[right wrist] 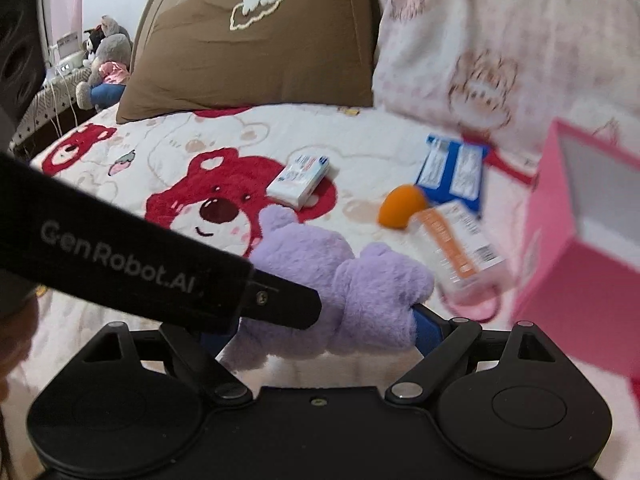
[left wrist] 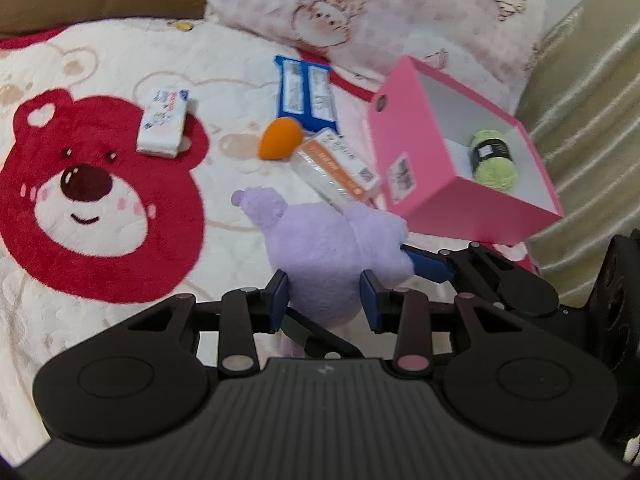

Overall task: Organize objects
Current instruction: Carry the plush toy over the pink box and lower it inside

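Toy time: both grippers held the purple plush just above the bed. Left gripper pinched its body; right gripper was spread wide around it. Next, I think, it needed carrying into the pink box, beside the yarn.

My left gripper: matte black linkage, blue pads, silver pivot pins, ribbed housing. My right gripper: black linkage, blue pads. White "GenRobot.AI" lettering on black body.

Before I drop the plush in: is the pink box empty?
No. The pink box is open-topped and holds a green yarn ball.
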{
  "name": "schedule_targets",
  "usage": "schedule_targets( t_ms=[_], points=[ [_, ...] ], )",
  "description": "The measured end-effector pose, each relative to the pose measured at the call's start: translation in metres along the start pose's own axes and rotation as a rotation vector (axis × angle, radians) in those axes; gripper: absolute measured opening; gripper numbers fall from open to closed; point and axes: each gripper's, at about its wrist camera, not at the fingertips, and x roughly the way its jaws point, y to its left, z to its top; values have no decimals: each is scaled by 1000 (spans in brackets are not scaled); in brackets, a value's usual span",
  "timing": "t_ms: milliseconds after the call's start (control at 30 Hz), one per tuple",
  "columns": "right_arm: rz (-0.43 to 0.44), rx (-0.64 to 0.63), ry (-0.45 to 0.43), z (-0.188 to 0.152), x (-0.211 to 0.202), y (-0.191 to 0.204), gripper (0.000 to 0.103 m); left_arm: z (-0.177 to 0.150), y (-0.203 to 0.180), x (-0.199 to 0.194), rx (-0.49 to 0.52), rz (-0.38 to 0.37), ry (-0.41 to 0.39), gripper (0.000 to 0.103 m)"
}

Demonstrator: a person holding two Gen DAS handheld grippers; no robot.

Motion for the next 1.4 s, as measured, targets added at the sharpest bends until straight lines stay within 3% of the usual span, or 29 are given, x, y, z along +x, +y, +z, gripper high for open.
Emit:
schedule_targets(
  t_ms=[233,367,767,1033,1400],
  points=[
    [-13,16,-32,1,-32,-8,91,0,-32,-20,42,-1,-8,37],
    [-7,36,-44,-1,-52,-13,92,0,-44,-26,12,-41,-19,40],
    [-4,80,-44,-4,-92,-35,93,-4,-98,-34,108,-1,6,40],
    [56,155,-31,-2,-116,-62,93,2,-131,-39,152,-6,50,40],
    [40,164,-32,4,-143,-88,93,15,-167,-40,183,-20,48,40]
  ],
)
